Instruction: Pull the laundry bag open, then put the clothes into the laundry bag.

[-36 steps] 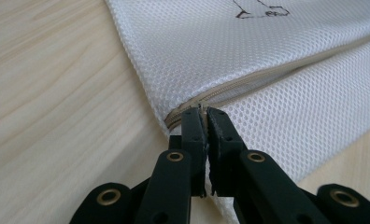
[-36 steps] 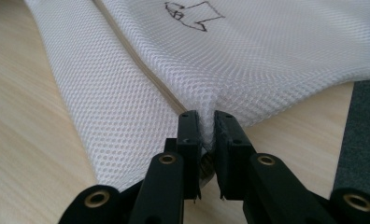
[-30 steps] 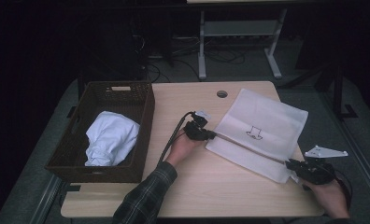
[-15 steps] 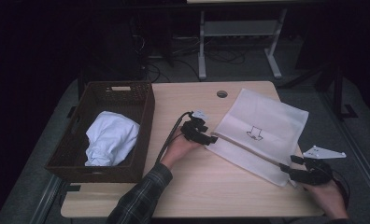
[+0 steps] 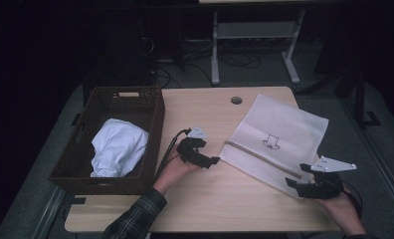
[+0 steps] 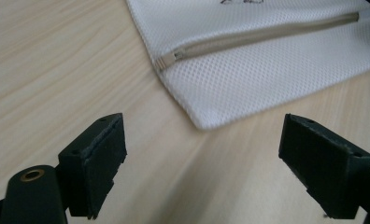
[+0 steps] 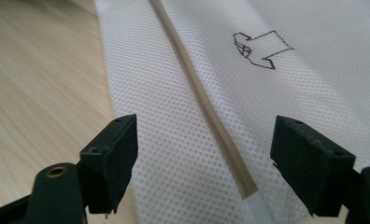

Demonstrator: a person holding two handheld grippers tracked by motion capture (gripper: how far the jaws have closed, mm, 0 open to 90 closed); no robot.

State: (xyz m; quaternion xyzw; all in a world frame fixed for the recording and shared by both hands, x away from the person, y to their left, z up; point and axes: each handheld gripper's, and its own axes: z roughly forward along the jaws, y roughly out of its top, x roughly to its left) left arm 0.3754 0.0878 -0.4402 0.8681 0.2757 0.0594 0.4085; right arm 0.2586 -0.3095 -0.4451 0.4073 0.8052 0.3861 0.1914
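The mesh bag (image 5: 277, 142) lies flat on the desk (image 5: 200, 204), its zipper (image 6: 262, 35) running between both tongs. The left tongs (image 5: 211, 160) and right tongs (image 5: 292, 182) have just been opening, now wide and empty. The right tongs sit over the zipper's end, nearer than the left.

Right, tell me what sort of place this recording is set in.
Probably a lab or workshop bench set up for recording laundry handling. A light wooden table with a cable hole stands over loose floor cables, with a metal stand behind. On it lie a mesh laundry bag and a wicker basket of white cloth.
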